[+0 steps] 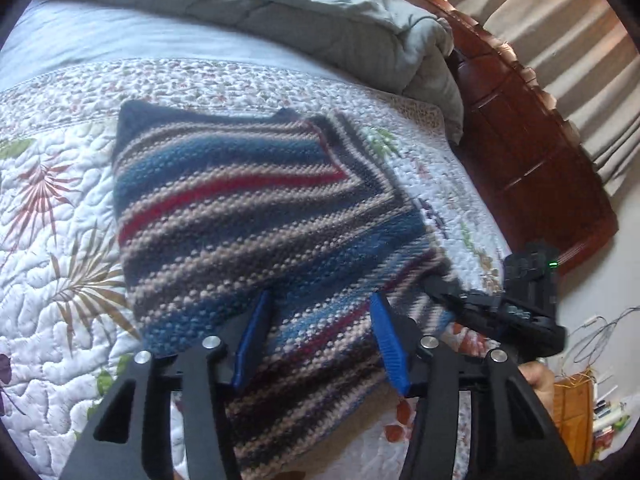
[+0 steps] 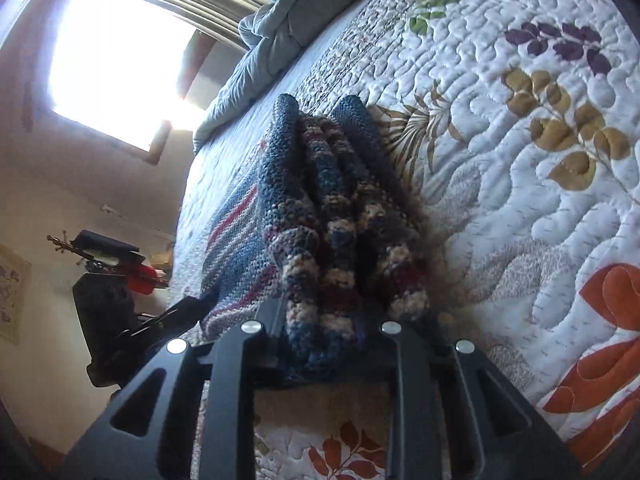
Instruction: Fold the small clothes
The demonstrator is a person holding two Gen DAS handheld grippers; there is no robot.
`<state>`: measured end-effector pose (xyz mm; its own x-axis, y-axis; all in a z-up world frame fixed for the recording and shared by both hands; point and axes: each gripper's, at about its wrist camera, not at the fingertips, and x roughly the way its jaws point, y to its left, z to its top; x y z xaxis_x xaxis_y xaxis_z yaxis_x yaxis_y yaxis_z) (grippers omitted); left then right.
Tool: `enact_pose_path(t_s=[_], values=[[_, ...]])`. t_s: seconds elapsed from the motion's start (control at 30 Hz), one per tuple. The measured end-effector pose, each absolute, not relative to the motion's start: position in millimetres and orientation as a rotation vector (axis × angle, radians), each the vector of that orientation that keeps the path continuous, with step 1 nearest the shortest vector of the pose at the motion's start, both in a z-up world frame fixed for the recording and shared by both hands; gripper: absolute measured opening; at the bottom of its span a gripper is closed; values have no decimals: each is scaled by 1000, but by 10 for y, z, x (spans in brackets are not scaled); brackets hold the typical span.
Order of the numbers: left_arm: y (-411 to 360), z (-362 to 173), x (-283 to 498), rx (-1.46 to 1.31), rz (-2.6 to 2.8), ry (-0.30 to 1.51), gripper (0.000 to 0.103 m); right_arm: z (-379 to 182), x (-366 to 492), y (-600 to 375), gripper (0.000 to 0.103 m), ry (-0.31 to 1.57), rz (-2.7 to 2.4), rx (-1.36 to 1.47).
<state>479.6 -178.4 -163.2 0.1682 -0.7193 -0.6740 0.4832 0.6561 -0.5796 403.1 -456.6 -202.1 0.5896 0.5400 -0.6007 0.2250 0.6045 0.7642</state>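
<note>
A striped knit garment (image 1: 240, 208) in blue, red and beige lies folded on the floral quilt (image 1: 60, 200). My left gripper (image 1: 320, 296) hovers over its near end, open, with the blue pads (image 1: 256, 336) standing apart on either side of the knit. My right gripper (image 1: 436, 286) reaches in from the right to the garment's near right corner. In the right wrist view the knit (image 2: 320, 200) is bunched in thick folds between the right gripper's (image 2: 340, 300) fingers and hides their tips; it looks pinched there. The left gripper (image 2: 200, 304) shows at the left edge of the bed.
A rumpled grey duvet (image 1: 320, 12) lies across the far side of the bed. A dark wooden bed end (image 1: 520, 120) and curtains (image 1: 560, 40) are at the right. A hand (image 1: 540, 376) holds the right gripper past the bed's edge. A bright window (image 2: 120, 52) glares.
</note>
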Motion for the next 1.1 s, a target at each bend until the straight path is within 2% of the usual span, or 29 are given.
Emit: enact_pose_path(t_s=[0.1, 0.2, 0.3, 0.33, 0.37, 0.43, 0.5, 0.53, 0.57, 0.63, 0.7, 0.83, 0.9, 0.93, 1.03, 1.1], values=[[-1581, -1359, 4620, -348, -913, 1028, 76, -2026, 4006, -4621, 39, 951, 240, 992], [-1590, -1372, 4372, -344, -963, 1046, 76, -1983, 3978, -4627, 41, 952, 229, 989], [-1687, -1645, 4301, -296, -931, 1130, 74, -1973, 3949, -4630, 23, 959, 222, 988], [-1679, -1739, 4311, -304, -907, 1153, 74, -1963, 3933, -4642, 21, 964, 223, 990], [-1655, -1838, 4323, -337, -894, 1177, 72, -1945, 3909, -4643, 20, 970, 218, 977], [-1609, -1965, 4355, -369, -862, 1205, 61, -1951, 3841, -4682, 20, 979, 213, 970], [-1528, -2009, 4355, -422, -860, 1221, 59, -2003, 3775, -4710, 23, 973, 223, 972], [-1496, -1964, 4337, -436, -867, 1218, 59, -1988, 3758, -4714, 32, 955, 229, 961], [-1444, -1883, 4284, -451, -880, 1199, 61, -1918, 3699, -4737, 34, 936, 202, 930], [-1329, -1712, 4166, -481, -909, 1143, 76, -1656, 3550, -4718, 41, 895, 148, 817], [-1160, -1587, 4002, -492, -923, 1082, 83, -1319, 3380, -4510, 41, 843, 202, 708], [-972, -1648, 3835, -529, -923, 1085, 83, -1129, 3513, -3870, 40, 814, 301, 490], [-899, -1731, 3880, -560, -892, 1090, 83, -1256, 3794, -3497, 36, 852, 291, 340], [-865, -1711, 3924, -579, -885, 1091, 83, -1336, 3881, -3402, 29, 885, 290, 303], [-760, -1628, 4155, -679, -889, 1050, 87, -1709, 3948, -3217, 28, 1037, 272, 244], [-760, -1568, 4358, -703, -888, 1032, 87, -1789, 3833, -3180, 28, 1060, 284, 180]])
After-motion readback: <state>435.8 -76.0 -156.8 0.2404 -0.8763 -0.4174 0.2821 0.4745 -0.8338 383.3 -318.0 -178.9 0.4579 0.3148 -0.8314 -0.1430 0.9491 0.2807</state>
